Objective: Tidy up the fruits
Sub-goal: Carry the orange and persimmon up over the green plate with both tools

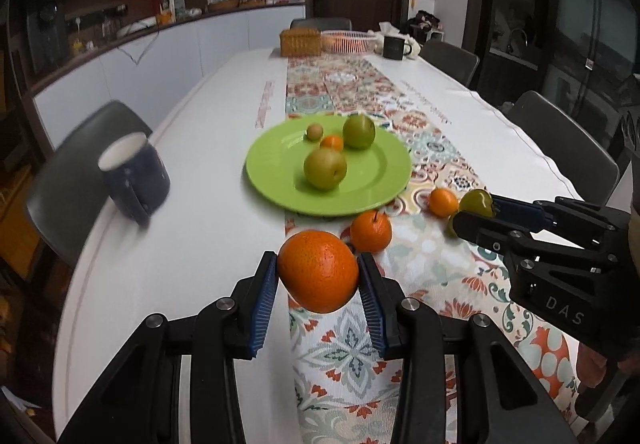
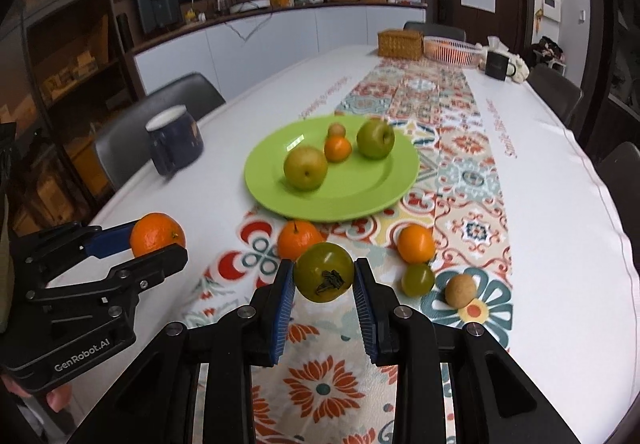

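On the table, a green plate point(image 2: 280, 199) holds four fruits while each gripper pinches one fruit.

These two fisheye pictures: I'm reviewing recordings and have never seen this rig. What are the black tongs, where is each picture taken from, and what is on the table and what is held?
No robot here: a person holds one pair of black tongs with blue pads in each hand, each carrying a camera looking along its fingers. In the left view, the left tongs grip a large round orange. In the right view, the right tongs grip a green tomato with a dried stalk. Each view also shows the other tongs from the side. On the white table's patterned runner sits a lime-green round plate with four fruits; more fruits lie loose in front of it. A dark blue mug stands to its left.
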The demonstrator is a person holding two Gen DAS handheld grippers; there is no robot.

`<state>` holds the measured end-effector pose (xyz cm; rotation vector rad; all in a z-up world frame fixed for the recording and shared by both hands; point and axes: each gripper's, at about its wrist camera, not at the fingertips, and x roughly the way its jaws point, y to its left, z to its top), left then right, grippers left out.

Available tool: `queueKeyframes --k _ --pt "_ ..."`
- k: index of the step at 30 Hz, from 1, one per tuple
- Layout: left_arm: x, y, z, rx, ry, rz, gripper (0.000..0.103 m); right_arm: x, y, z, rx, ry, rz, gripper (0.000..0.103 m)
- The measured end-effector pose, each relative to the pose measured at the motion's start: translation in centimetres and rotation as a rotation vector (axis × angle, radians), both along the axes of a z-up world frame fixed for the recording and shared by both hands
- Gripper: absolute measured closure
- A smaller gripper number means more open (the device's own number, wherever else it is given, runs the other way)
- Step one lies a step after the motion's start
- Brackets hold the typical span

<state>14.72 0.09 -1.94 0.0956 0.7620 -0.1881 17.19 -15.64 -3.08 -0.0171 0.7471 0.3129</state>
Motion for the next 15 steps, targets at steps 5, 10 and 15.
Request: queueKeyframes --k 5,10,15 --pt "-0.1 -0.3 2.1 0.022 -0.056 -0.012 0.063 -0.3 0.0 2.1 0.014 -0.055 0.004 0.072" --pt "0.8 -0.5 3.8 0.029 -0.101 -0.007 0.063 0.2 0.0 3.8 0.020 -0.094 0.002 0.072" --pt "2.0 -0.2 4.9 0.035 -0.130 0.005 0.063 1.2 0.0 5.1 0.013 -0.126 -0.002 0.072"
